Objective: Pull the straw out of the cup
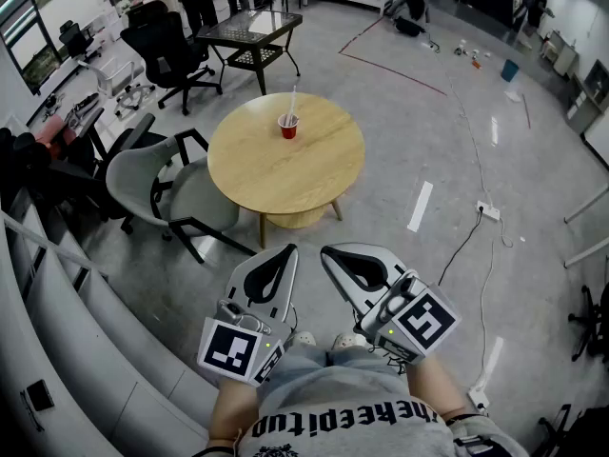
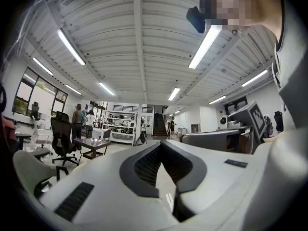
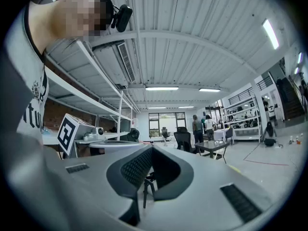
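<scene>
A small red cup [image 1: 287, 129] stands on the far part of a round wooden table [image 1: 304, 169], with a white straw [image 1: 292, 101] rising out of it. Both grippers are held low, close to the person's body and well short of the table. My left gripper [image 1: 288, 249] has its jaws closed tip to tip with nothing between them, and my right gripper [image 1: 326, 251] beside it is closed and empty too. In the left gripper view my left gripper [image 2: 161, 144] aims level across the room, as does my right gripper [image 3: 152, 148] in its own view. Neither of these views shows the cup.
A grey chair [image 1: 157, 184] stands at the table's left side. Black office chairs [image 1: 171, 55] and a black glass-top table [image 1: 249, 31] are further back. A cable with a power strip [image 1: 489, 212] lies on the floor at the right. Grey benches run along the left.
</scene>
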`<state>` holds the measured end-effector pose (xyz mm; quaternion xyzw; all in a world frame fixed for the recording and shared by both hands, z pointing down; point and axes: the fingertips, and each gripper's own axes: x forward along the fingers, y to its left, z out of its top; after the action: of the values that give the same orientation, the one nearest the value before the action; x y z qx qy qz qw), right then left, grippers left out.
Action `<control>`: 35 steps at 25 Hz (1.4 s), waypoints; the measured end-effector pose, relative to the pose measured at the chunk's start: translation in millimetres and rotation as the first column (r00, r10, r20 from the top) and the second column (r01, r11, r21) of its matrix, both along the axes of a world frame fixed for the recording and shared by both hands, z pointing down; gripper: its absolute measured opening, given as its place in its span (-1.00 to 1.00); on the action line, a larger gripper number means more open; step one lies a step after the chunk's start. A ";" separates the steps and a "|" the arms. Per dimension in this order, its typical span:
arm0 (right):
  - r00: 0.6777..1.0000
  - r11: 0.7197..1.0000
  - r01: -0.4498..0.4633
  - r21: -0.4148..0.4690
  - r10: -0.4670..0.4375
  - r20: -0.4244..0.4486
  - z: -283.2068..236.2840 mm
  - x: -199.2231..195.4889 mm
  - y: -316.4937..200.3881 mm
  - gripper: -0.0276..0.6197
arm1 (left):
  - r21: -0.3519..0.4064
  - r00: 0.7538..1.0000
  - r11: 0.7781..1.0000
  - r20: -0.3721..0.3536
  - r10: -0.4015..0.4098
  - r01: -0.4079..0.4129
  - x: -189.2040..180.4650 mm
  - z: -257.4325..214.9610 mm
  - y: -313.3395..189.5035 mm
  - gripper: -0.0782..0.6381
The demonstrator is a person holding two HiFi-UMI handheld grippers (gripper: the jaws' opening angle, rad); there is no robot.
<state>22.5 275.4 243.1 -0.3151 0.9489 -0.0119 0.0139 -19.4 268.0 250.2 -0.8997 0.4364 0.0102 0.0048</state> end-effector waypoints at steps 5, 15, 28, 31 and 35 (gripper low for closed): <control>1.000 1.000 0.005 -0.001 -0.005 -0.009 3.1 -10.3 -3.4 -0.88 | 0.011 0.999 1.000 0.034 0.000 0.000 -5.4 5.6 -4.0 -0.71; 1.000 1.000 -0.006 -0.014 0.006 -0.030 7.4 -25.3 -13.8 -0.88 | 0.011 1.000 1.000 0.004 0.009 -0.009 -22.5 6.8 -19.5 -0.71; 0.996 0.997 -0.077 -0.020 0.077 -0.036 14.3 -52.4 -31.0 -0.87 | 0.025 0.999 0.998 -0.001 0.051 -0.051 -56.2 12.1 -37.1 -0.71; 0.992 0.992 -0.123 0.014 0.123 -0.023 11.6 -49.8 -37.8 -0.84 | 0.026 0.998 0.998 -0.022 0.065 -0.065 -57.0 11.0 -40.8 -0.71; 0.993 0.993 -0.121 0.005 0.121 -0.010 10.3 -47.9 -43.0 -0.84 | 0.033 0.998 0.998 -0.020 0.052 -0.052 -57.0 9.7 -47.6 -0.71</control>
<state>-25.4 232.4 253.4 -0.3719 0.9282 -0.0073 0.0102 -76.4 220.3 259.9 -0.9104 0.4127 0.0270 0.0147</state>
